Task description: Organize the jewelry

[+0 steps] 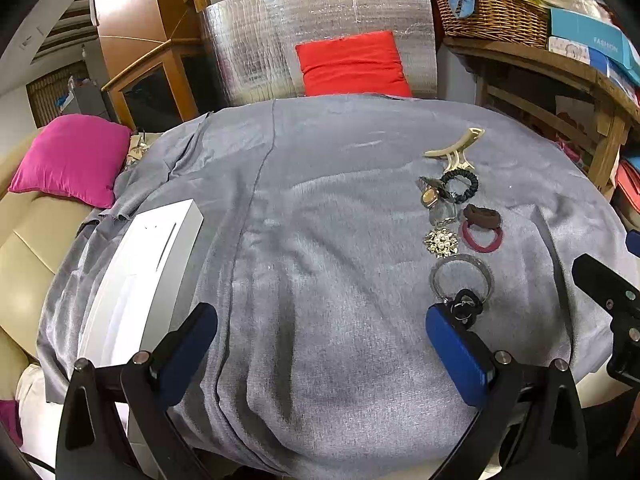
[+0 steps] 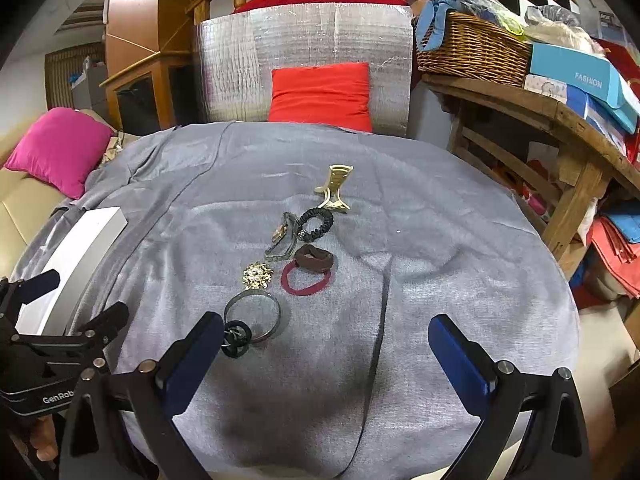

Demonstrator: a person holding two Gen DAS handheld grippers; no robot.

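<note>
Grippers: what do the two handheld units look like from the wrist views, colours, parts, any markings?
The left gripper and right gripper match: black angular linkage arms with silver round bolts, each carrying two flat blue finger pads. In the right wrist view the left unit's black body bears white lettering reading "GenRob", cut off. No cables or sleeves are visible.

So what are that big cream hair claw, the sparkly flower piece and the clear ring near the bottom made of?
The hair claw looks like glossy cream plastic: smooth, moulded, with a soft sheen. The flower brooch seems to be gold-toned metal set with pale stones or pearls, since it glints in spots. The bangle appears to be clear plastic or glass with a darker rim; the grey cloth shows through it.
</note>
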